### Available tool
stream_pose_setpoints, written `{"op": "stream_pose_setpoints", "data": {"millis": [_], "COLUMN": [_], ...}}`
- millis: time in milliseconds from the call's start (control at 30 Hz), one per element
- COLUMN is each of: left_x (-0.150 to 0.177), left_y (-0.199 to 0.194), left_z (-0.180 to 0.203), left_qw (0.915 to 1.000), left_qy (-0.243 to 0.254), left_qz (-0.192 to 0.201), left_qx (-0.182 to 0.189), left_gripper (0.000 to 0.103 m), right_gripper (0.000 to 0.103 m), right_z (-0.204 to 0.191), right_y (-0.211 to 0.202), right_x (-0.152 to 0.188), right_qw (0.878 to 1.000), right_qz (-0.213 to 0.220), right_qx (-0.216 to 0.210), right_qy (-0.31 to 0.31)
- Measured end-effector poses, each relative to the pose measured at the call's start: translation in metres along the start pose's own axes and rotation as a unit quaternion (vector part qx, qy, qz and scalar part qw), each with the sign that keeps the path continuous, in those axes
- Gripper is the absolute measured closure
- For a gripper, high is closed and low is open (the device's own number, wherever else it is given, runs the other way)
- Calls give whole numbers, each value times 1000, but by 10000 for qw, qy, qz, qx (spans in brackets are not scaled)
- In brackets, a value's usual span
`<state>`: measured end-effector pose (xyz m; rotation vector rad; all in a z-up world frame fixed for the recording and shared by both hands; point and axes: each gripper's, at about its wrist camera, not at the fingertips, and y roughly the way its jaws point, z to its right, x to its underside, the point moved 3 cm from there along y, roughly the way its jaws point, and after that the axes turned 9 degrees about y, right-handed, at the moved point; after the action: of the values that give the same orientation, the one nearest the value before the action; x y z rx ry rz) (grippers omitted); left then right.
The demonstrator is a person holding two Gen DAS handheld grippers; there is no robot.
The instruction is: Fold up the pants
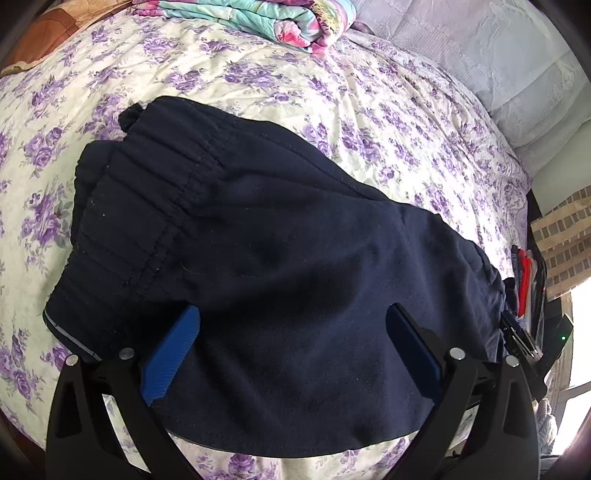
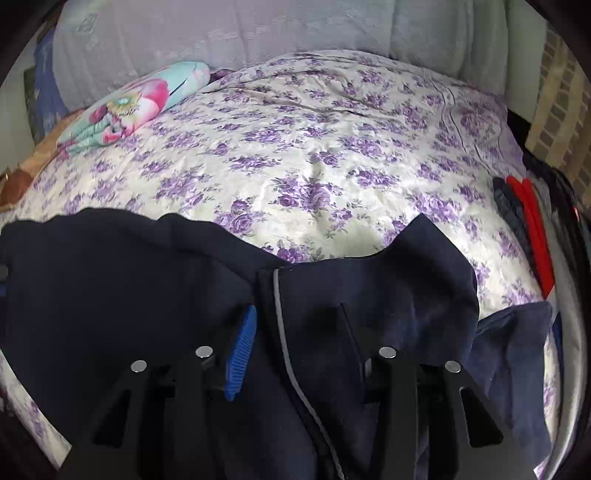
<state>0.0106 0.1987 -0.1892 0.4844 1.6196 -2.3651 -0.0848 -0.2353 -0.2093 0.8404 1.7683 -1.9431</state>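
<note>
navy pants (image 1: 266, 236) on bed, beneath wide-open left tool (image 1: 293, 325)

One pants (image 1: 280, 236), one folded quilt (image 1: 258, 18), two claws (image 1: 293, 343).

Soft daylight glares from a window (image 1: 580, 332) at the right edge, the fisheye bends the rims, and the dark pants (image 1: 277, 240) lose detail.

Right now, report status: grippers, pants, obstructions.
Left gripper open wide above the navy pants. Right gripper part open, pants fabric between its fingers, grip unclear. Pants folded on floral bedsheet. Nothing in the way.
</note>
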Motion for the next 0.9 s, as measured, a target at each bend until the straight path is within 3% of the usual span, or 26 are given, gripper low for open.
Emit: {"op": "stream_pose_setpoints", "data": {"millis": [67,133,167,300,367,400,533,567,600,633,700,733,767,800,833,900], "left_x": [-2,-3,-3,-4,-4,-4,-6,-8,-8,-10,-9,-8,-6,-5,-4,-1], "left_y": [2,4,4,5,5,6,6,6,7,8,11,12,12,12,11,9], "left_z": [2,3,4,4,4,5,5,4,4,3,5,7,10,12,13,14], "left_qw": [9999,9997,9997,9996,9995,9995,9992,9991,9991,9990,9989,9986,9983,9980,9979,9979], "left_qy": [41,103,120,162,159,174,162,117,72,10,-51,-18,46,138,216,320], "left_qz": [-30,-71,-83,-117,-142,-164,-320,-370,-390,-406,-369,-360,-349,-327,-294,-231], "left_qx": [-99,-195,-220,-223,-215,-212,-188,-172,-166,-161,-276,-383,-467,-520,-533,-505], "left_gripper": [5,5,5,5,5,5,5,5,5,5,4,4,4,4,4,4], "right_gripper": [60,75,82,92,93,93,94,94,94,94,94,94,93,93,93,93], "right_z": [-1,9,20,70,109,134,227,242,253,259,258,254,250,248,247,244], "right_y": [7,4,-1,-25,-43,-56,-113,-121,-123,-120,-95,-81,-71,-69,-71,-74], "right_x": [4,2,-1,-4,2,6,40,49,59,68,97,118,138,152,158,153], "right_qw": [9998,10000,9993,9824,9570,9373,8381,8205,8116,8122,8301,8281,8131,7923,7795,7824], "right_qz": [-45,77,85,174,334,454,1007,1018,946,802,246,-34,-156,18,186,283], "right_qx": [87,31,-181,-822,-1076,-1203,-1635,-1706,-1739,-1639,-1168,-959,-936,-1073,-1161,-1168], "right_qy": [-162,-43,301,1669,2674,3241,5106,5360,5497,5541,5446,5523,5743,6007,6153,6111]}}
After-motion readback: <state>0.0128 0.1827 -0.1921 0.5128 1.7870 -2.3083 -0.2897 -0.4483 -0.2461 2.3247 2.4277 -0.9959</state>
